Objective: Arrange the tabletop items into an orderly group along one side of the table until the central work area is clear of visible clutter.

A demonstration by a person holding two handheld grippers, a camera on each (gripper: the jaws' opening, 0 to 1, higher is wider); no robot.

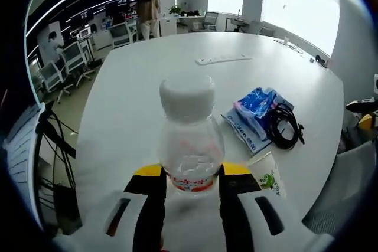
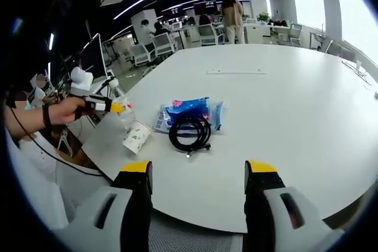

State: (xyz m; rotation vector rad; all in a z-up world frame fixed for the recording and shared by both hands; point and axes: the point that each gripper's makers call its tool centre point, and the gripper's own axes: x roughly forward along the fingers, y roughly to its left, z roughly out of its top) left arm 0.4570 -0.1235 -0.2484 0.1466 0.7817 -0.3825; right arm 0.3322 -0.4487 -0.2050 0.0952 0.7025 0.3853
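Observation:
In the left gripper view, a clear plastic bottle (image 1: 190, 140) with a white cap stands upright between the yellow-tipped jaws of my left gripper (image 1: 190, 174), which is shut on it near its red label. To its right a paper cup (image 1: 269, 175) lies on its side. Further on, a blue packet (image 1: 258, 108) lies under a coiled black cable (image 1: 287, 126). In the right gripper view, my right gripper (image 2: 198, 169) hovers open over the table's near edge, holding nothing. Beyond it lie the cable (image 2: 190, 131), packet (image 2: 190, 110) and cup (image 2: 137, 136). The hand-held left gripper (image 2: 109, 107) is at the left.
The large white table (image 2: 295, 104) carries a white power strip (image 2: 236, 72) (image 1: 223, 59) towards its far side. Office chairs (image 1: 69, 60) and desks stand beyond the table, with a person (image 2: 231, 11) standing at the back. Black cables (image 1: 56, 146) hang off the table's left edge.

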